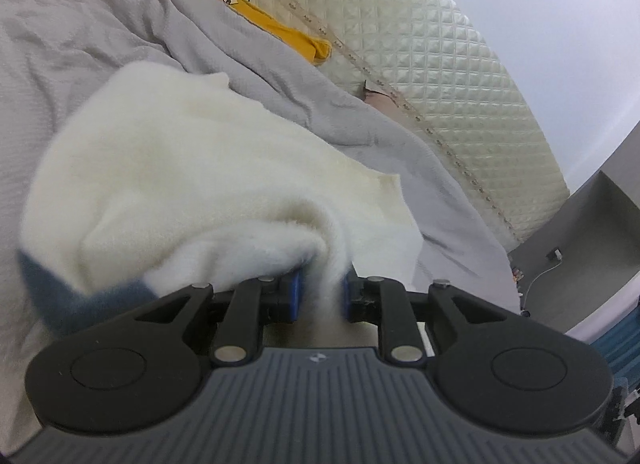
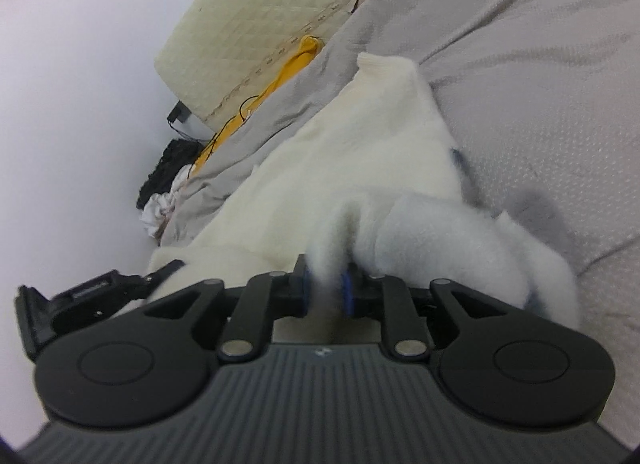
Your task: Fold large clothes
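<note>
Both grippers are clamped on the fluffy white sweater: left gripper and right gripper each pinch a bunched fold between blue pads. The rest sprawls beyond the fingers across the gray bedspread.

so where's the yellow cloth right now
In both wrist views the yellow cloth lies beyond the white garment, between grey bedding and quilted mattress.

Gripper hardware, both wrist views
Left gripper, right gripper: black linkage arms, silver pivot screws, blue pads, ribbed grey base.
</note>
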A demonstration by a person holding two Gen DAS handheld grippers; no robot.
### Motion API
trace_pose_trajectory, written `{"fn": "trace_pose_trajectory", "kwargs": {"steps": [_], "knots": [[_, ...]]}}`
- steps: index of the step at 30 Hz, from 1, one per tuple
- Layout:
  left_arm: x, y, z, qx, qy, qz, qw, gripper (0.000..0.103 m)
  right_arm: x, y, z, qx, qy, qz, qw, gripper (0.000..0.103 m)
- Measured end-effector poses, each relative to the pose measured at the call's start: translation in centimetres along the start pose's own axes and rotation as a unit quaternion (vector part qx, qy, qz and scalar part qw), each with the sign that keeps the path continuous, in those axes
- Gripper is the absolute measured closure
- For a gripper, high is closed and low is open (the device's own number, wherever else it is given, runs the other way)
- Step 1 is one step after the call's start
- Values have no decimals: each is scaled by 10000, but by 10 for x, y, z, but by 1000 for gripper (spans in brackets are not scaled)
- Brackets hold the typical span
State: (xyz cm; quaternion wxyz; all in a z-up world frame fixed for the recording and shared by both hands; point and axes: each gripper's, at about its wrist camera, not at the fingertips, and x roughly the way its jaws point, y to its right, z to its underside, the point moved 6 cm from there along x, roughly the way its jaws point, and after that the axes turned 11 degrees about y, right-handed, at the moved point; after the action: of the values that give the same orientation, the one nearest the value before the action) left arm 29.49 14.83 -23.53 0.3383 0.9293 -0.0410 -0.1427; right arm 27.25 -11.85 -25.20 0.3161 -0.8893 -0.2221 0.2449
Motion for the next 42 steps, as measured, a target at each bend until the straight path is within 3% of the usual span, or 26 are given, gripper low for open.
{"fn": "trace_pose_trajectory", "kwargs": {"steps": [7, 14, 18, 20, 24, 26, 29, 34, 40, 42], "knots": [[11, -4, -1, -49, 21, 109, 9999, 79, 9, 9, -3, 214, 92, -106, 9997, 83], [-21, 4, -1, -149, -94, 288, 9994, 64, 0, 6, -4, 173, 98, -133, 9997, 82], [-58, 5, 11, -231, -273, 328, 9988, 53, -7, 0, -4, 53, 60, -228, 9997, 65], [-77, 3, 22, -67, -483, 108, 9988, 47, -12, -4, -4, -9, 90, -260, 9996, 56], [-101, 3, 36, 116, -742, 44, 9972, 44, -23, -15, 0, -146, 120, -227, 9996, 42], [-108, 2, 45, -34, -835, 103, 9964, 42, -28, -19, 1, -225, 147, -199, 9994, 36], [-110, 5, 65, -217, -1116, 194, 9933, 41, -36, -19, 3, -239, 183, -139, 9995, 34], [-89, 23, 101, 425, -1591, 169, 9862, 40, -47, -18, 2, -81, 308, -7, 9995, 31], [-64, 37, 119, 1231, -1450, -21, 9817, 40, -55, -12, 7, 100, 368, 152, 9992, 31], [-61, 41, 118, 1406, -1278, -56, 9818, 60, -58, -10, 8, 159, 377, 164, 9990, 31]]}}
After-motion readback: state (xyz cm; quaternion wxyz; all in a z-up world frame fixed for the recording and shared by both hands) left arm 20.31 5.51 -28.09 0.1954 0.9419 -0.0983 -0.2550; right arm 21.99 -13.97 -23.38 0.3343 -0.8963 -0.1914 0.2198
